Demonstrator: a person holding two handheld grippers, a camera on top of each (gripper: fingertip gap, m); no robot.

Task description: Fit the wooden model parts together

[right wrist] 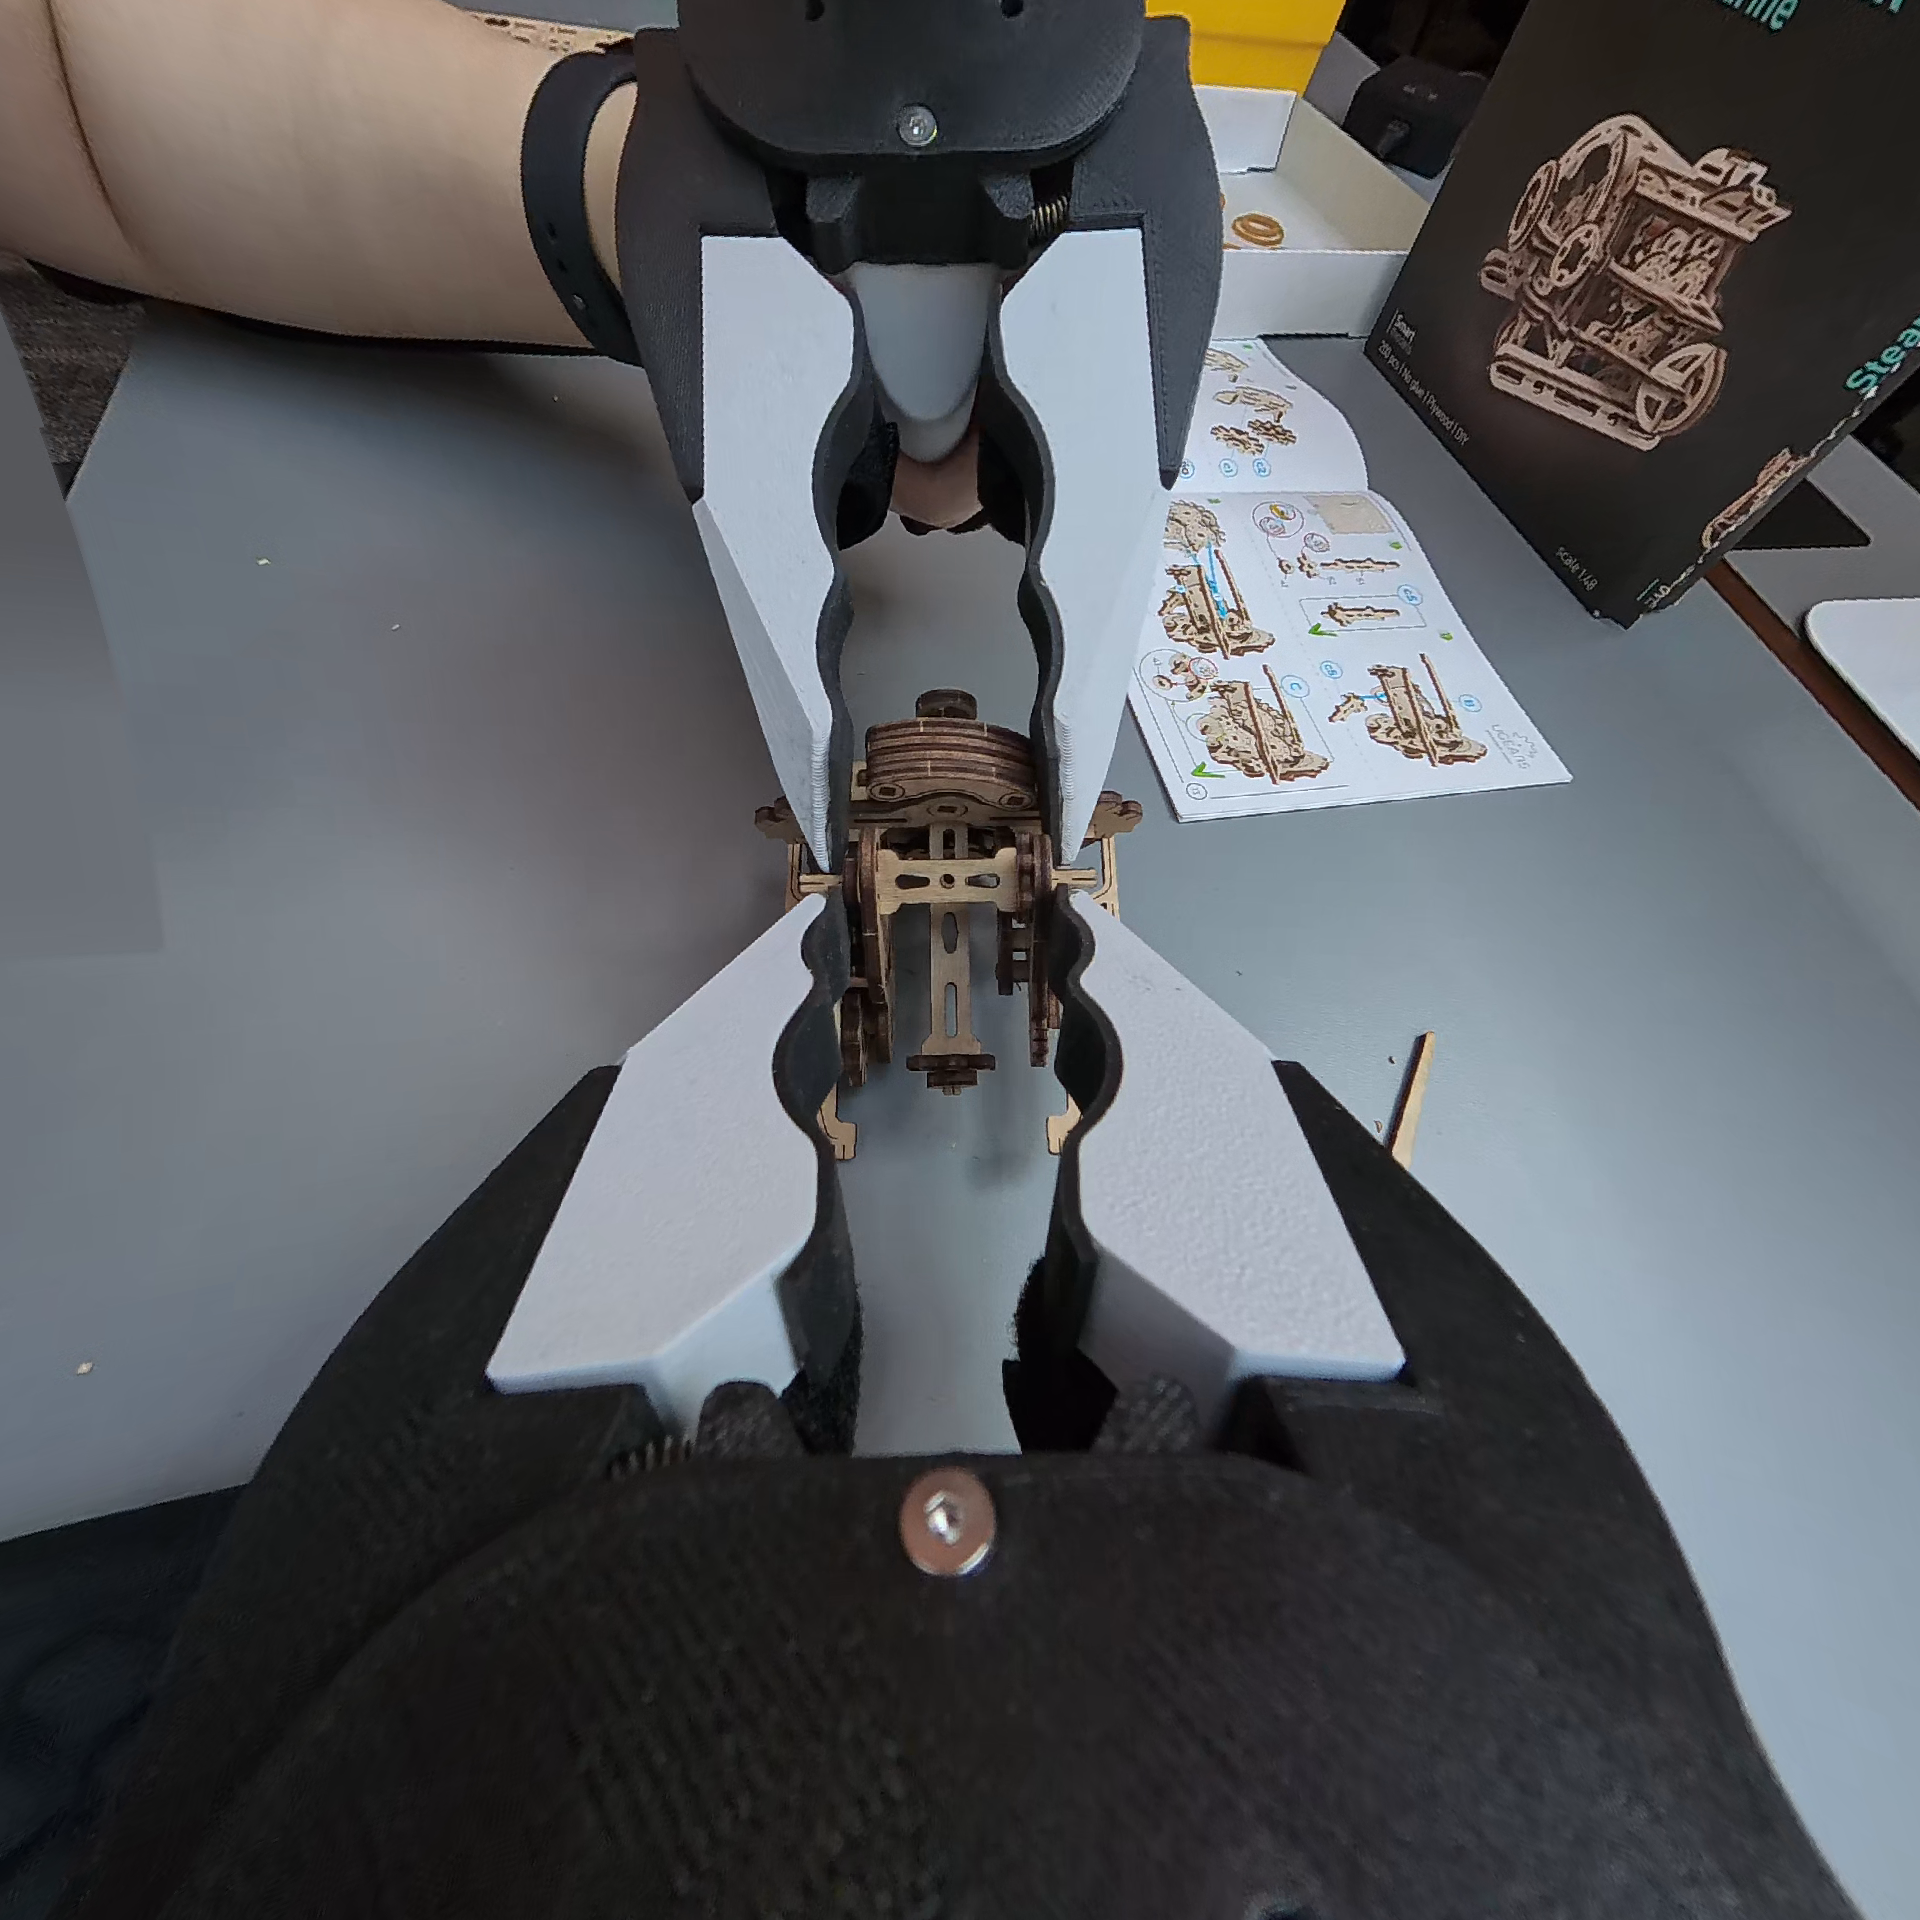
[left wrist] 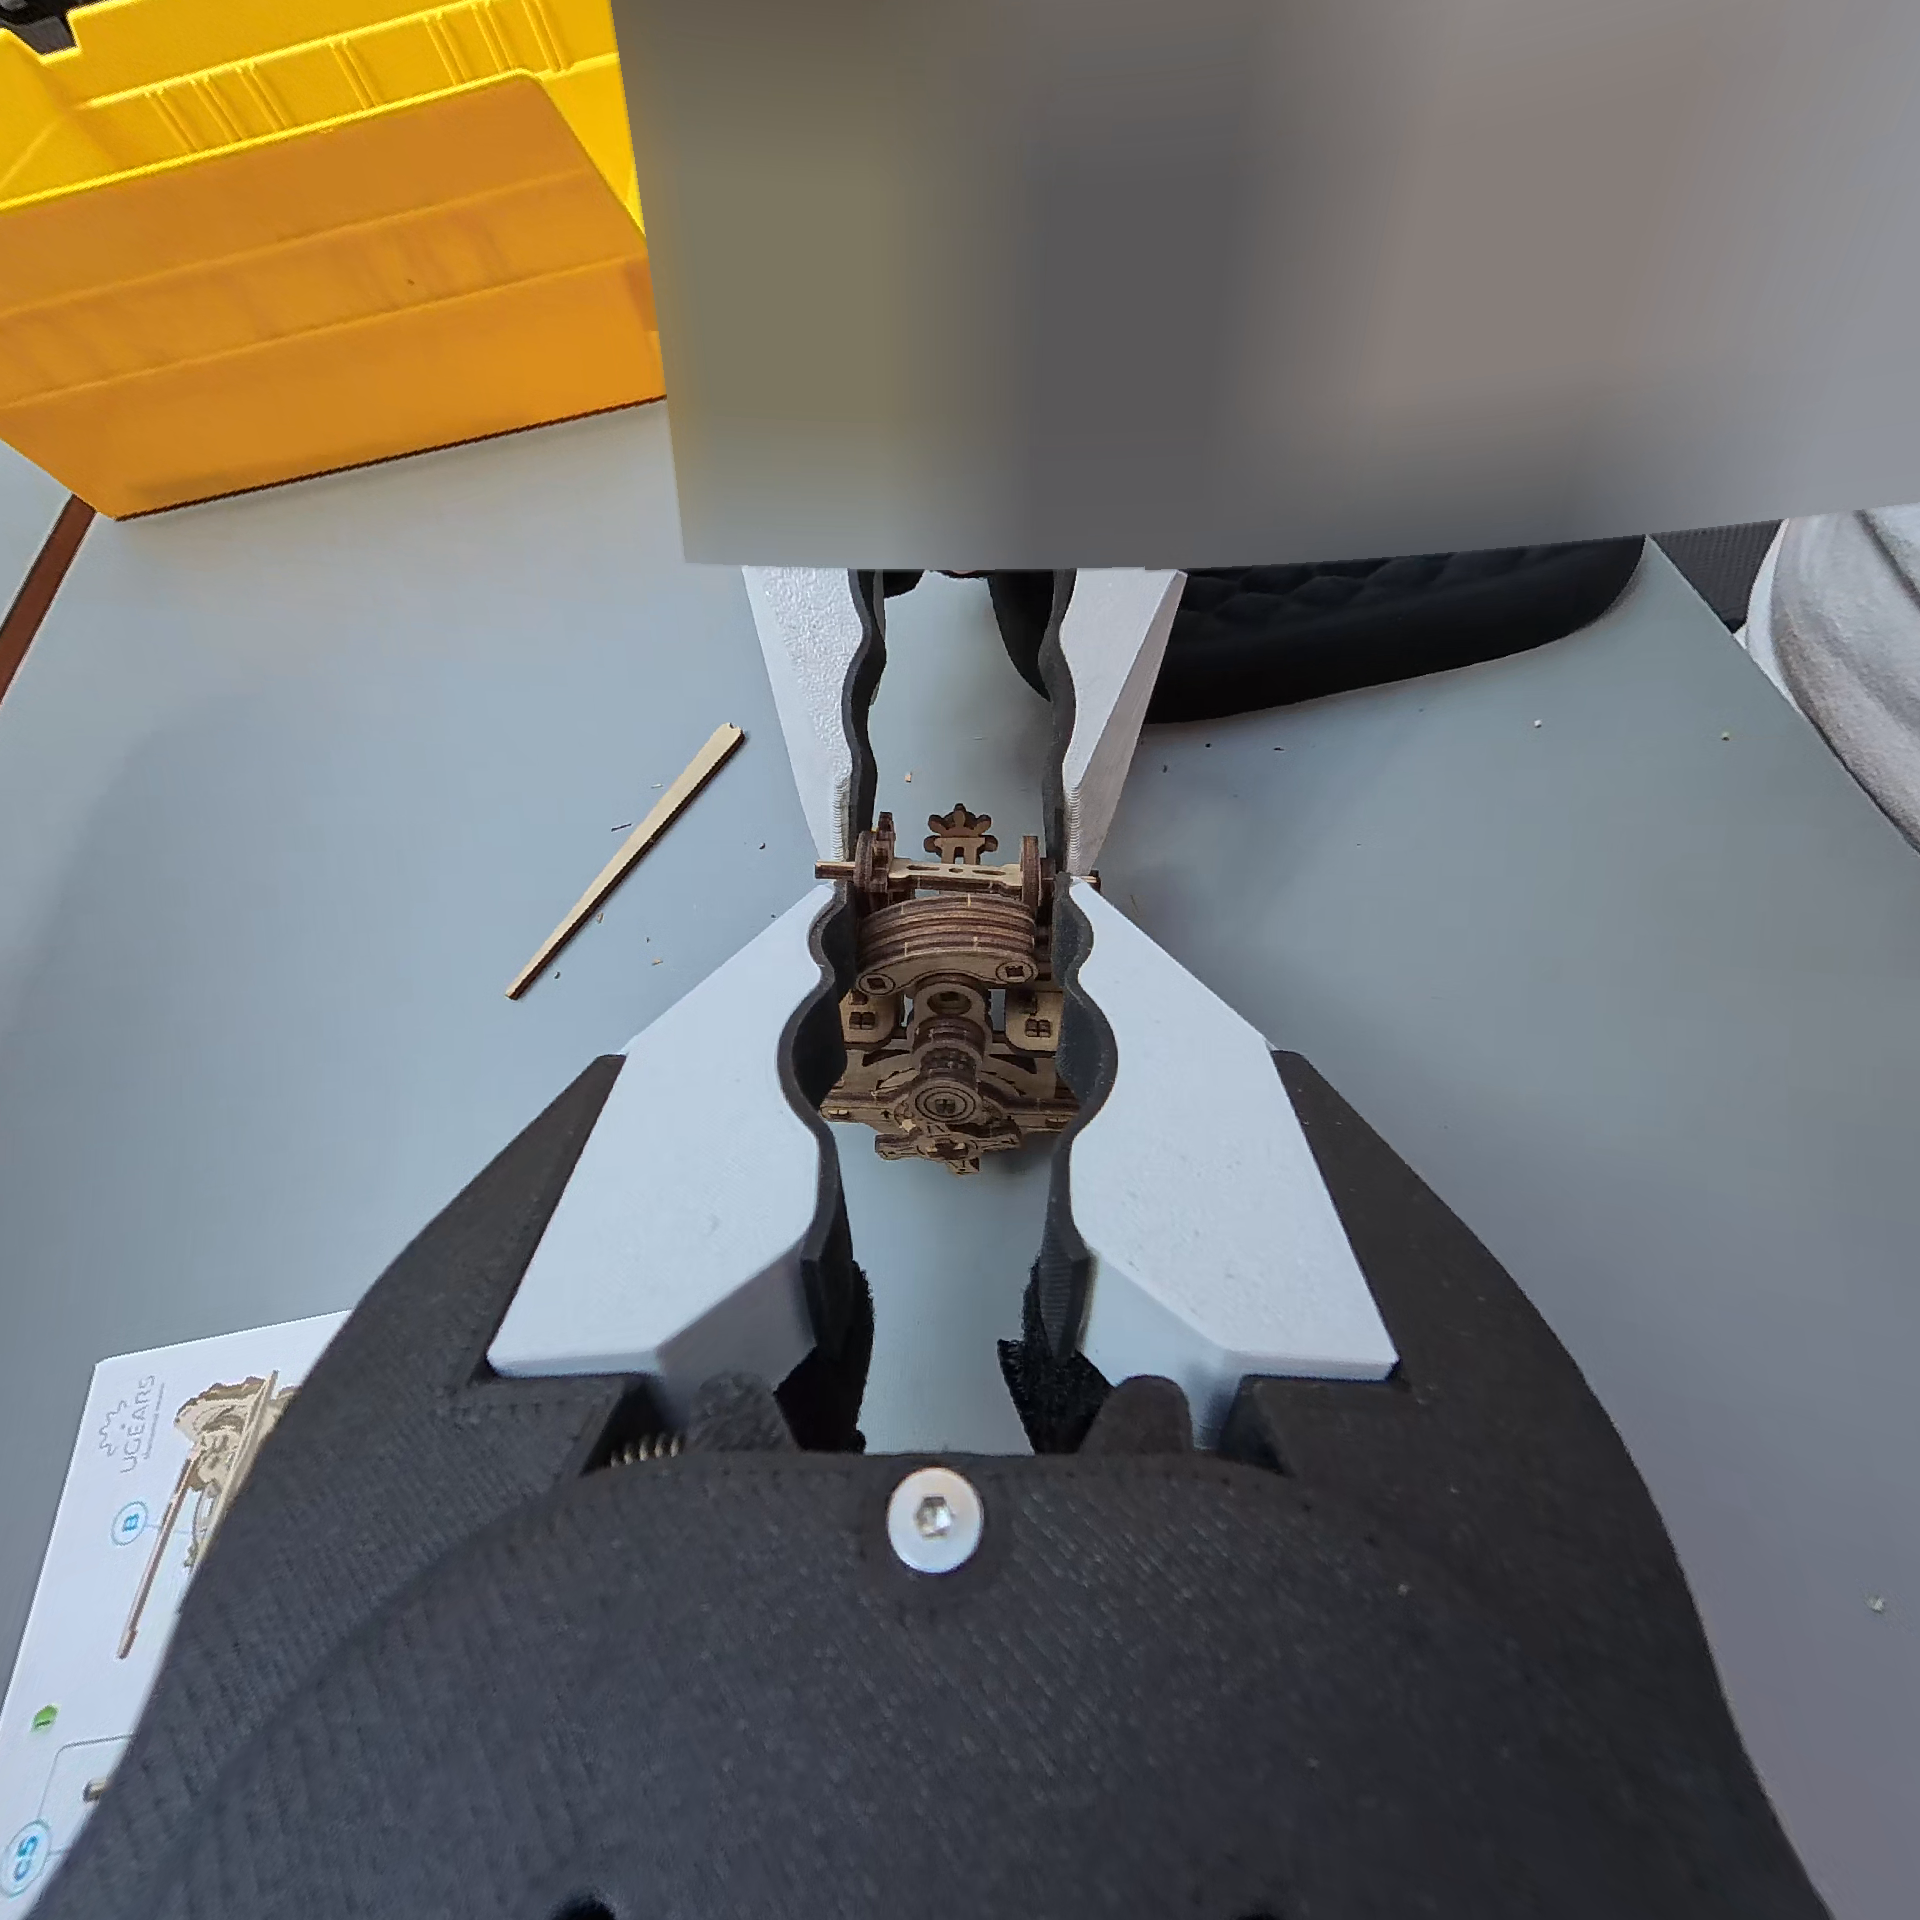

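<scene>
A small wooden model (left wrist: 940, 940), with a ribbed drum, gears and an axle, sits on the grey table (left wrist: 364, 727) between both grippers. My left gripper (left wrist: 951, 914) is shut on the model's sides, pads touching its drum end. My right gripper (left wrist: 961, 831) comes in from the opposite side, tip to tip with the left. In the right wrist view, my right gripper (right wrist: 945, 914) is shut on the model (right wrist: 945, 883) at its side gears and axle ends. The left gripper (right wrist: 948, 831) grips the drum end beyond.
A thin wooden stick (left wrist: 623, 862) lies left of the model, and shows in the right wrist view (right wrist: 1413, 1091). A yellow bin (left wrist: 312, 260) stands far left. An instruction sheet (right wrist: 1340, 623), a dark kit box (right wrist: 1621, 291) and a white tray (right wrist: 1299, 208) lie on the right. A forearm (right wrist: 260, 177) rests on the table. My right tips are roughly 11 centimetres from the thin wooden stick (left wrist: 623, 862).
</scene>
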